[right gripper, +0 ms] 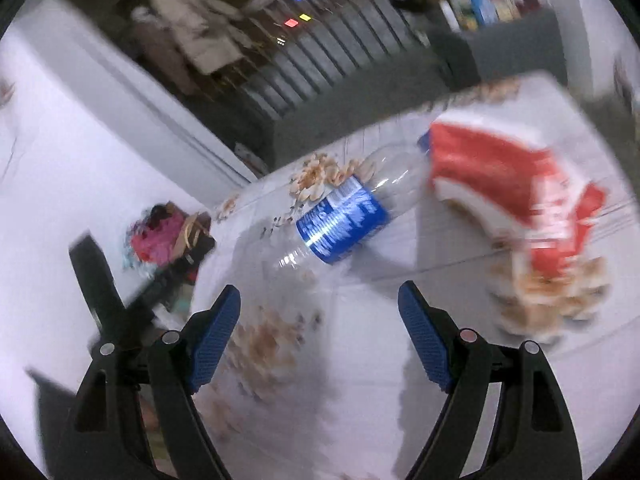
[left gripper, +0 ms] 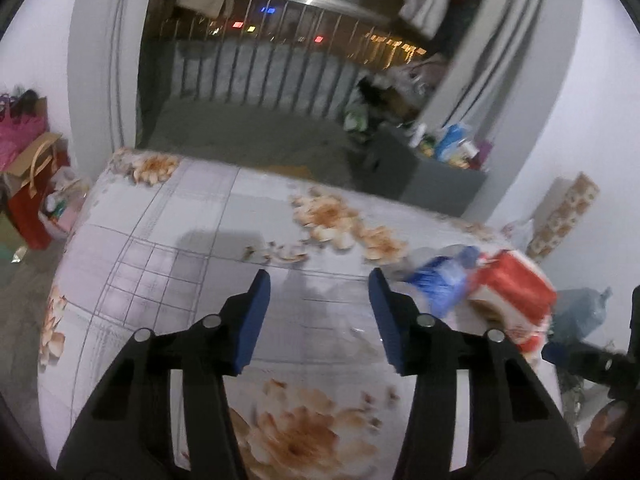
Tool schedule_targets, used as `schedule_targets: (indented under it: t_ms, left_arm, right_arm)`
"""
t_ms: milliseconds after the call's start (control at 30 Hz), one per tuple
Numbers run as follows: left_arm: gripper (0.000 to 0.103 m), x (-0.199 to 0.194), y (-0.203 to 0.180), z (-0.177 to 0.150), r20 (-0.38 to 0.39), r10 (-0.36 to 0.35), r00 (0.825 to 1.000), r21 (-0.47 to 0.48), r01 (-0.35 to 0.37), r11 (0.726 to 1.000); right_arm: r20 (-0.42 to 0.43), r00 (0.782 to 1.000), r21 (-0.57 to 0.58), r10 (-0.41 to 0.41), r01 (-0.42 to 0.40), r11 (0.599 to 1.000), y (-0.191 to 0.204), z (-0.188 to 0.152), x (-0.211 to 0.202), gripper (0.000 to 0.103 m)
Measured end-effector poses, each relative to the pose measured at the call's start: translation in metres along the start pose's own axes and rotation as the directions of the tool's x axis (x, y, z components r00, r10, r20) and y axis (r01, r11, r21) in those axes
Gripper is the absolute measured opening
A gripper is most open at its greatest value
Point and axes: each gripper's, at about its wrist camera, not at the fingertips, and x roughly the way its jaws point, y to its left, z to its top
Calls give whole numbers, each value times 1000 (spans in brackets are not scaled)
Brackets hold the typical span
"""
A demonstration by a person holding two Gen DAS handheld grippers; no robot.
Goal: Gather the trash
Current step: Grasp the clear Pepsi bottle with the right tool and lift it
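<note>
A clear plastic bottle with a blue label [right gripper: 344, 216] lies on its side on the floral bedsheet [right gripper: 360, 360]. A red and white snack bag [right gripper: 532, 200] lies just right of it. Both also show in the left wrist view, the bottle [left gripper: 440, 276] and the bag [left gripper: 512, 292], at the bed's right edge. My right gripper [right gripper: 320, 296] is open and empty, just short of the bottle. My left gripper [left gripper: 318, 276] is open and empty over the sheet, left of the bottle.
A dark grey cabinet [left gripper: 432, 176] with bottles on top stands beyond the bed. Gift bags [left gripper: 36, 184] sit on the floor at left. A balcony railing [left gripper: 272, 76] lies behind. The right gripper's body [left gripper: 600, 360] shows at far right.
</note>
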Motion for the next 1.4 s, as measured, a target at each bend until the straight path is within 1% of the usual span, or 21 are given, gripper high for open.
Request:
schedule_targets:
  t_ms: [67,100,133,267,333,433,533,600,633,667,733,900,1000,1067,1100,1167,1200,1233,1267,1333,1400]
  left_arm:
    - [40,22,9,2,-48,-14,999,-24,13,1000]
    - [34,29,11,1,-65,-18,998,-31,16,999]
    - [33,38,12,-1,-85,-35,996,-41,32,999]
    - [32,62,11,-8,-155,-98,983,-73,88,993]
    - [31,69,9,-11,-185,-120,975,-76,108,991]
    - [31,74,1,-20,-224,-170,960,-63,160,985]
    - [30,74,-7,-33,-259,-207,943,-51,200,978]
    - [30,73,-11,-40,-279,-228,933,-48,224,973]
    - [30,71,-14,-45,-289,-240,927,-47,236,971]
    - [30,69,-15,-48,-292,-243,925,-45,240,970]
    - [30,64,-20,-56,-305,-258,917,-43,258,965]
    - [30,44,-28,-79,-342,-293,893,-37,298,954]
    - [30,23,-40,-104,-386,-311,869,-15,331,944]
    - [30,12,-50,-120,-412,-312,856,8,346,938]
    - [30,6,-55,-128,-428,-317,846,20,359,933]
    - [30,-9,-66,-148,-458,-347,818,31,405,914]
    - [30,-16,-72,-157,-477,-371,797,25,434,901]
    - [30,-19,-74,-162,-488,-389,781,15,453,891]
    - [30,-24,-77,-168,-502,-412,761,-3,475,880]
    - [30,-30,-82,-174,-509,-423,750,-11,485,874]
    - [30,-35,-87,-174,-502,-421,755,-2,485,874]
  right_arm:
    - [-25,999,51,-26,27,998,2,12,22,79]
    - [-38,998,77,-45,48,996,3,18,36,79]
    - [-46,997,92,-60,64,994,4,23,47,79]
    - [-59,986,106,-154,159,981,5,38,81,79]
    - [-57,983,130,-175,181,975,0,46,90,79]
    - [-62,982,177,-179,187,966,-12,47,97,79]
    - [-77,981,188,-176,188,964,-21,53,106,79]
    - [-95,980,184,-175,190,964,-25,51,111,71]
    - [-108,980,182,-165,183,966,-26,49,113,65]
    - [-113,983,180,-144,163,970,-28,48,115,64]
    - [-126,982,133,-144,161,978,-23,44,114,63]
    - [-187,977,27,-102,109,994,-20,19,98,62]
    - [-239,969,-30,-68,63,998,-20,-6,78,62]
    - [-269,961,-70,-60,43,997,-20,-25,62,62]
    - [-283,957,-96,-62,36,995,-21,-37,51,62]
    - [-300,952,-119,-62,28,993,-25,-56,31,62]
    - [-307,950,-122,-55,18,992,-30,-66,19,62]
    - [-314,948,-110,-43,8,994,-36,-76,7,62]
    - [-317,948,-100,-34,2,995,-40,-82,0,62]
    - [-314,949,-73,-21,-2,997,-52,-99,-22,62]
    - [-297,954,-55,-26,10,998,-63,-111,-43,62]
